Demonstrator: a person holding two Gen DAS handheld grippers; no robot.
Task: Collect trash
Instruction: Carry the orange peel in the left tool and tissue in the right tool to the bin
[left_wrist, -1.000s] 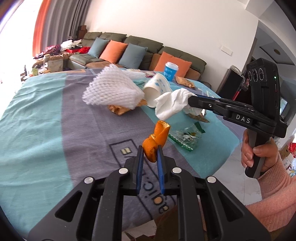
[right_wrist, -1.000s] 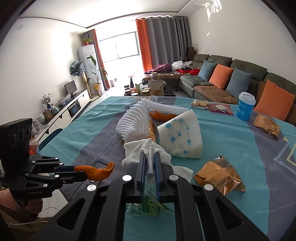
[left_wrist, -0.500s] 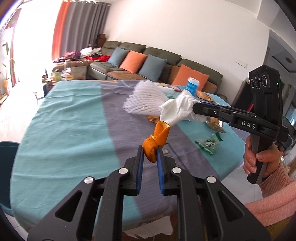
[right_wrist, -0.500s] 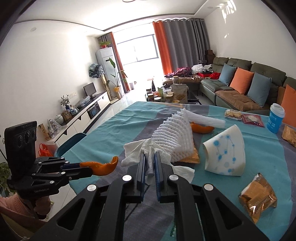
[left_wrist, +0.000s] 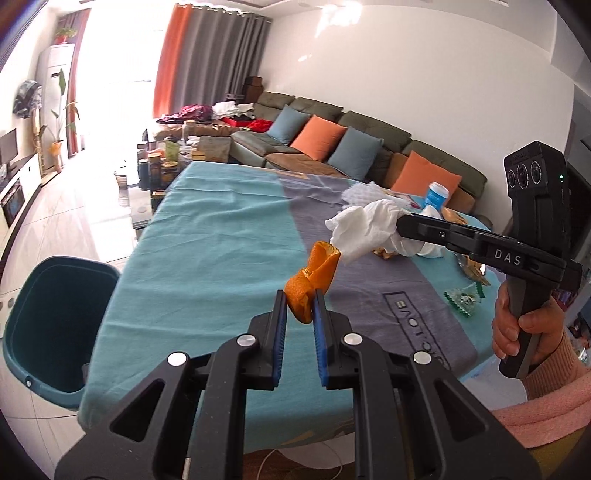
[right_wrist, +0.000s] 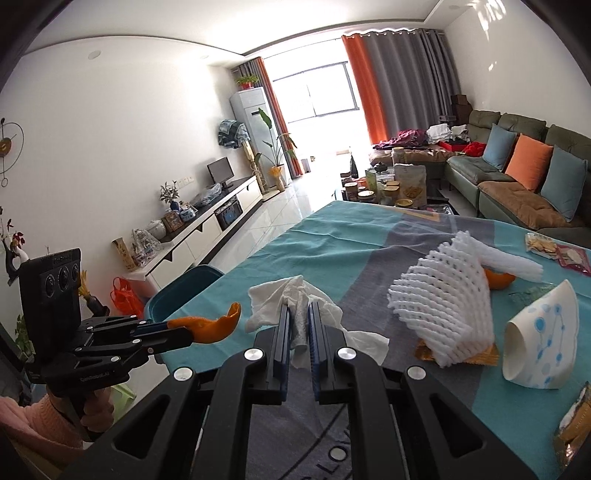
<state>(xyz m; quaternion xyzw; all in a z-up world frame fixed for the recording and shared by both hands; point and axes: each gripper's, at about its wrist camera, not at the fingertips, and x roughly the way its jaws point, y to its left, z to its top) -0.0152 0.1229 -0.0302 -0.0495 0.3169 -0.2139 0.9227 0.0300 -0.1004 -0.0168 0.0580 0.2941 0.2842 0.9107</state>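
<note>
Left gripper (left_wrist: 300, 304) clamped on orange peel (left_wrist: 312, 282), light, curled, slick; right gripper (right_wrist: 298, 326) pinching crumpled tissue (right_wrist: 295, 306), soft, weightless; both aloft over table (left_wrist: 207, 258), near teal bin (left_wrist: 48, 317); grip mid-bulk

Cloth-covered table (right_wrist: 332, 243) with foam net (right_wrist: 443, 306), cup (right_wrist: 543, 350)

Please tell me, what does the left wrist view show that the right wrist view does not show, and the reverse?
Only the left wrist view shows the open inside of the teal bin and the blue cup. Only the right wrist view shows the dotted paper cup lying on its side and the TV cabinet. Both show the orange peel in the left gripper, the white tissue in the right gripper, and the foam net.
</note>
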